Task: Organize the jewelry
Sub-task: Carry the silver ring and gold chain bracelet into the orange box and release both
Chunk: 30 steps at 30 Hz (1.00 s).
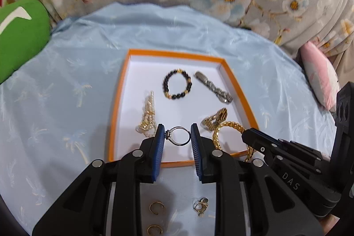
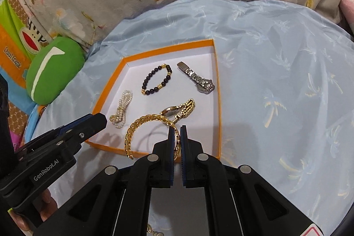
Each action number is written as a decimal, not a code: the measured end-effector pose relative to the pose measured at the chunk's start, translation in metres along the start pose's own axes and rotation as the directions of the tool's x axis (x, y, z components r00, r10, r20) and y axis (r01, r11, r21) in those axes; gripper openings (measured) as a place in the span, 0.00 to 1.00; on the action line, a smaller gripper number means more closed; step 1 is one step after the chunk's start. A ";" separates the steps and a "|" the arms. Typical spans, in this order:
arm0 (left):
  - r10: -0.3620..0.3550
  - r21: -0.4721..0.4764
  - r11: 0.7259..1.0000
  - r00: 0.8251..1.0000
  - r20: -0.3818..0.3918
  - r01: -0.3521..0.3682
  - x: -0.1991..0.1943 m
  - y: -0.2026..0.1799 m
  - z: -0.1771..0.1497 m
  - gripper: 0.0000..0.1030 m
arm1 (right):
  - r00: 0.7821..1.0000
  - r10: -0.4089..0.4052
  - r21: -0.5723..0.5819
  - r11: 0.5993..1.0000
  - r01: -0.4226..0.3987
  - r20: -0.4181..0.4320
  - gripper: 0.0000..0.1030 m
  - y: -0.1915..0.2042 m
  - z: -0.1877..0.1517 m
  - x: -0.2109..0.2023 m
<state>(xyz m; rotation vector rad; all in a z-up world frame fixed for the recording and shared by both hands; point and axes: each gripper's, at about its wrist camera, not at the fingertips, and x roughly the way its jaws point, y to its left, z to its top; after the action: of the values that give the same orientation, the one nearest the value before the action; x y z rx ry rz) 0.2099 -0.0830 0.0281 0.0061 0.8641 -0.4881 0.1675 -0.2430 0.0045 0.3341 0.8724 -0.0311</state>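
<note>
While both loads hang over the near end of the orange tray (image 1: 124,90), I note the grips. My left gripper (image 1: 178,136) pinches a silver ring (image 1: 178,136) across its width — stone setting against the left pad, plain band against the right — above the tray's white floor. My right gripper (image 2: 177,136) is pressed almost fully together on the gold chain bracelet (image 2: 141,125), clamping one side of the loop; the rest of the loop curves out to the left over the tray's near edge.

Already lying in the tray: a black bead bracelet (image 1: 177,86), a silver watch (image 1: 213,86), a pearl strand (image 1: 148,113) and a gold watch (image 2: 179,110). Still out on the pale blue cloth (image 1: 77,85), near me in the left wrist view: two small gold hoop earrings (image 1: 156,207) and a small cluster of rings (image 1: 200,206).

Step in hand, as I judge it — carrying ring and bracelet in for placement. Next move calls for a clear patch of tray floor for each. The ring seems best set between the pearl strand and the bracelet's spot. The bracelet hangs close to the gold watch, so it should go down beside it, not on top. Lower first, then ease the pads apart; the ring could roll if dropped.
</note>
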 end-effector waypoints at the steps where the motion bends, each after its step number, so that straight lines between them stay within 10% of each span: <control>1: -0.006 0.002 1.000 1.000 -0.014 0.006 0.004 0.000 0.001 0.23 | 1.000 0.006 -0.002 1.000 -0.006 -0.016 0.04 -0.001 0.003 0.002; 15: 0.004 -0.020 1.000 0.991 -0.133 -0.007 0.063 0.014 0.014 0.23 | 0.991 -0.102 -0.064 0.993 0.096 -0.092 0.03 0.002 0.026 0.046; 30: 0.096 0.059 0.994 0.995 -0.028 -0.094 0.070 0.010 0.018 0.27 | 0.997 -0.071 -0.151 0.986 0.073 0.016 0.06 0.015 0.015 0.036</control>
<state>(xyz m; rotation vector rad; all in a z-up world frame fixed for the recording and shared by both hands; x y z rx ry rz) 0.2655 -0.1066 -0.0125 0.1074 0.8751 -0.4242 0.2043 -0.2297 -0.0100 0.1597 0.8710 -0.0328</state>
